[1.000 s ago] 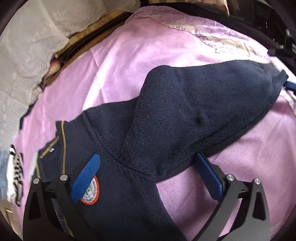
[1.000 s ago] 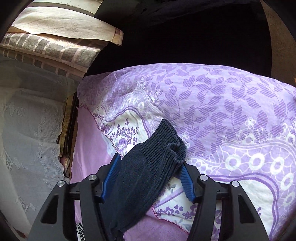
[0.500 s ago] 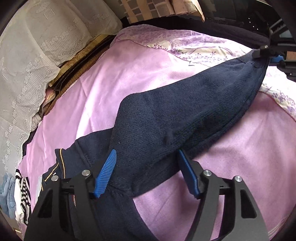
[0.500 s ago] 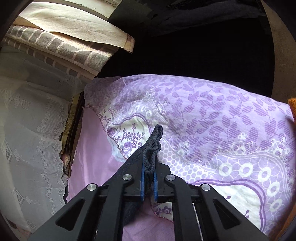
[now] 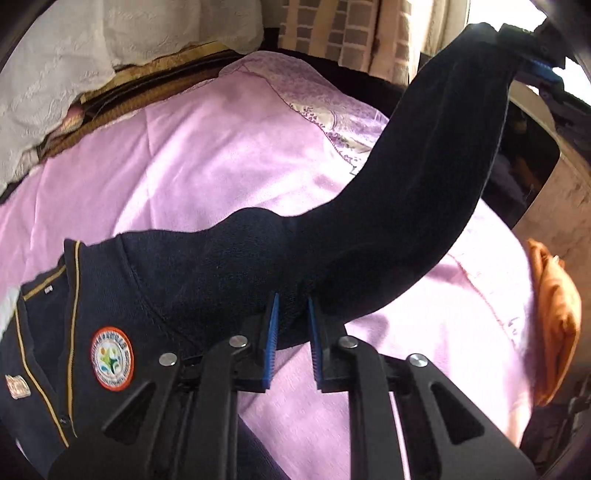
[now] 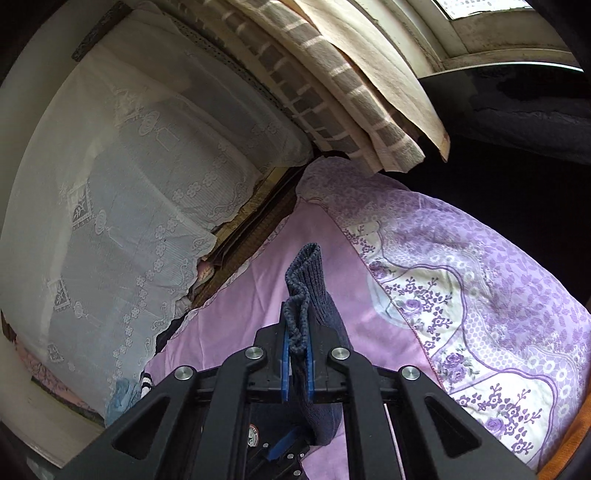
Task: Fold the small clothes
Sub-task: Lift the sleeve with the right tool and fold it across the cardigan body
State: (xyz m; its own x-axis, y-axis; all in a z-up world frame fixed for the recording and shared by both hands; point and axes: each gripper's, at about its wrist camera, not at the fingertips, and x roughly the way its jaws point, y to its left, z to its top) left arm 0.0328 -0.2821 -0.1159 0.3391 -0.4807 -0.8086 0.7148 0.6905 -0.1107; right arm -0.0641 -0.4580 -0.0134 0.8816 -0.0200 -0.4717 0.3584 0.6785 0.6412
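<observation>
The left gripper [image 5: 291, 314] is at the bottom of the left wrist view. Its jaws have just been closing, and now the two blue pads [image 5: 271, 339] pinch a fold of the dark blue sweater [image 5: 207, 280] near where the sleeve [image 5: 424, 177] joins the body. The sweater lies on a pink sheet [image 5: 177, 155]. On its chest there is a round badge [image 5: 112, 358] with an orange ring. Thin gold lines [image 5: 75, 280] run along its front edge.

From the left gripper, the sleeve goes up and away to the top right of that view. It is lifted off the sheet and pulled long. At its far end the right gripper [image 5: 532, 61] holds it.

In the right wrist view, the right gripper [image 6: 297, 354] is closed tight on the ribbed cuff [image 6: 304, 280] of the sleeve. The cuff sticks out past the blue pads [image 6: 284, 365] and stands up. The rest of the sleeve hangs down under the gripper.

Next to the sweater, on the right in the left view, an orange cloth [image 5: 554, 325] lies at the edge of the sheet. Farther away there is a purple flower cover [image 6: 480, 295]. Behind it, a white lace cloth [image 6: 129, 221] hangs down. A striped cloth [image 6: 332, 85] hangs near the window [image 6: 480, 14].
</observation>
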